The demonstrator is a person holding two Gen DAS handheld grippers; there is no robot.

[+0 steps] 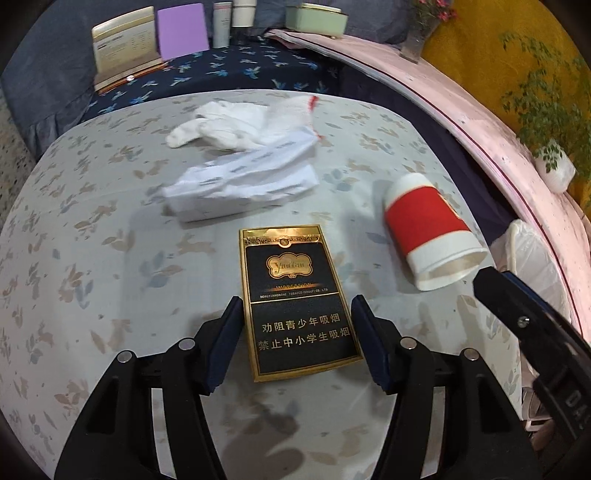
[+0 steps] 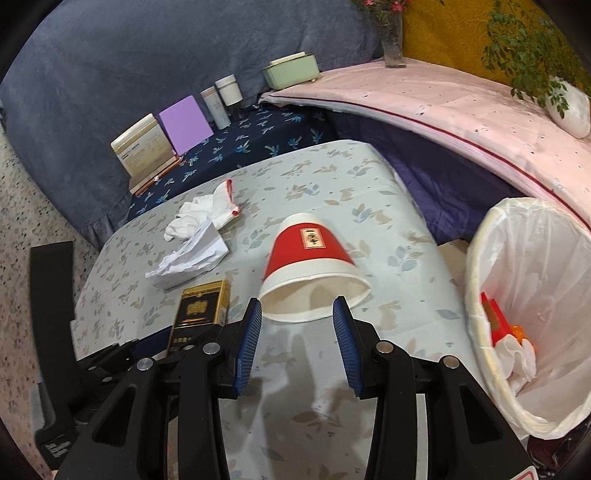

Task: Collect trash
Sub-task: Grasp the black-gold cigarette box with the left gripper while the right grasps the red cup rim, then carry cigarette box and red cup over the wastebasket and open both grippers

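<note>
A black and gold cigarette pack (image 1: 297,299) lies flat on the floral table; my left gripper (image 1: 295,310) is open with a finger on each side of it, not closed on it. The pack also shows in the right wrist view (image 2: 201,314). A red and white paper cup (image 2: 314,266) lies on its side, mouth toward my open right gripper (image 2: 297,314), just in front of the fingertips. It also shows in the left wrist view (image 1: 428,229). A crumpled white paper wrapper (image 1: 240,184) and a white glove (image 1: 243,125) lie farther back.
A white-lined trash bin (image 2: 476,295) stands right of the table, with red, orange and white scraps inside. Behind the table a dark shelf holds a card stand (image 1: 125,48), a purple card (image 1: 183,31), bottles and a green box (image 1: 316,20). A pink ledge (image 2: 443,107) carries plants.
</note>
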